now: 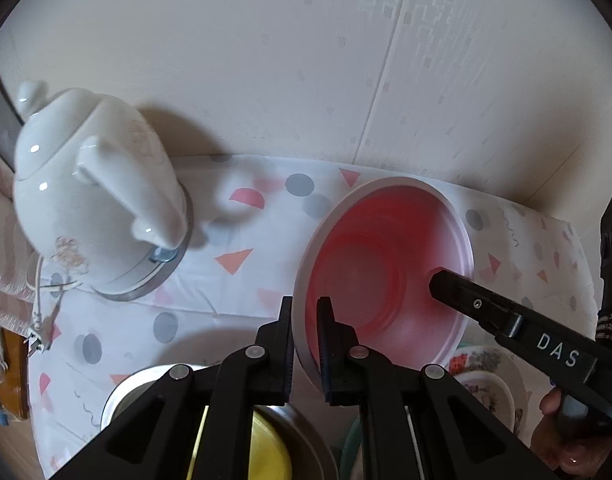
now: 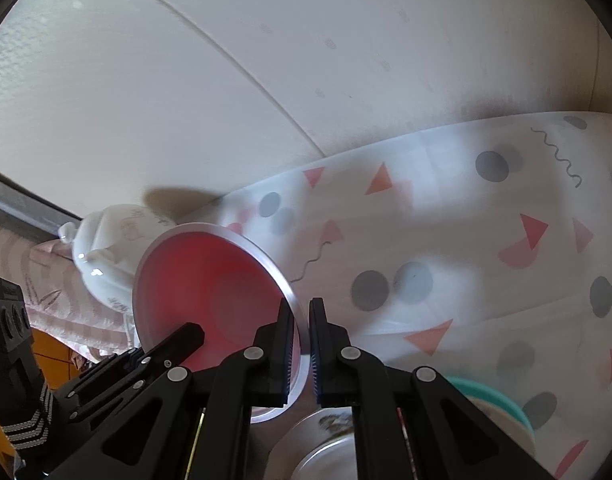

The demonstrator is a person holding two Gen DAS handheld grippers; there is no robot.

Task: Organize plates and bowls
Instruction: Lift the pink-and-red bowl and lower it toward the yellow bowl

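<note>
Holding the round pink plastic bowl with the pale rim point(image 1: 386, 276), both tools are pinching its thin edge: the left hand-held gripper point(image 1: 306, 344) and the right hand-held gripper point(image 2: 302, 354) are closed on opposite sides. The bowl is tilting, lifted near the white ceramic kettle point(image 1: 98, 200). It is looking light, a little flexible and smooth, so a deep rim grip seems safest.

Pale textured wall panels point(image 1: 266, 60) are seen behind a table covered by a patterned cloth point(image 2: 446, 208) (dots, triangles, squiggles); soft shadows cast.
</note>
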